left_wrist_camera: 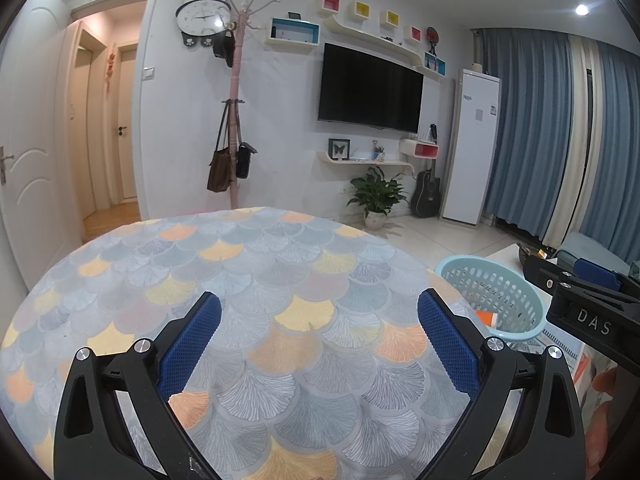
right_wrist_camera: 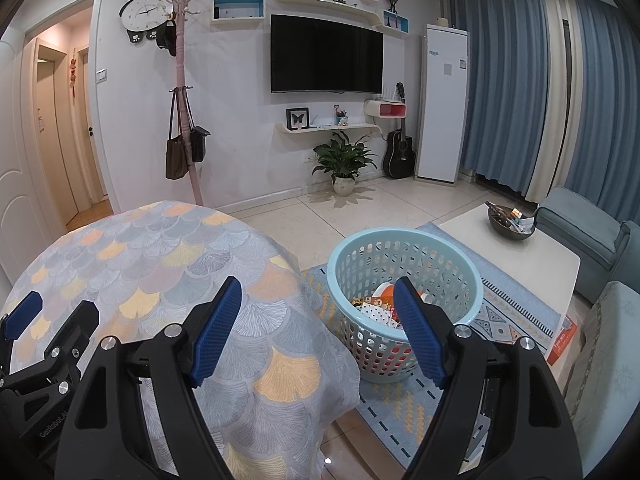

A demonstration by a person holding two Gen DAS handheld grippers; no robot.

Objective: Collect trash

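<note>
The left gripper (left_wrist_camera: 318, 308) hangs over the middle of the round table (left_wrist_camera: 256, 264), whose fan-patterned cloth lies bare between the two blue pads; its jaws stand wide with nothing between them. The right gripper (right_wrist_camera: 318, 300) is likewise spread wide and holds nothing, and it sits over the table's right edge, one finger above the cloth and the other in front of the light blue basket (right_wrist_camera: 404, 240). That basket stands on the patterned rug (right_wrist_camera: 508, 312) on the floor, just beside the table's right edge and near the front edge of the white coffee table (right_wrist_camera: 532, 256). Only the right wrist view looks down into it: the trash (right_wrist_camera: 376, 304) lies at the bottom, a jumble of white, orange and red scraps, partly hidden behind the right finger. The left wrist view catches just the basket's rim and far wall past the table edge, with one orange and white piece (left_wrist_camera: 486, 317) showing inside. The left view does show most of the tabletop, with no loose item on it, and the right gripper's black body at its right border. The right view in turn shows the left gripper at its lower left corner, and a dark bowl (right_wrist_camera: 510, 224) of small items at the far end of the coffee table.
</note>
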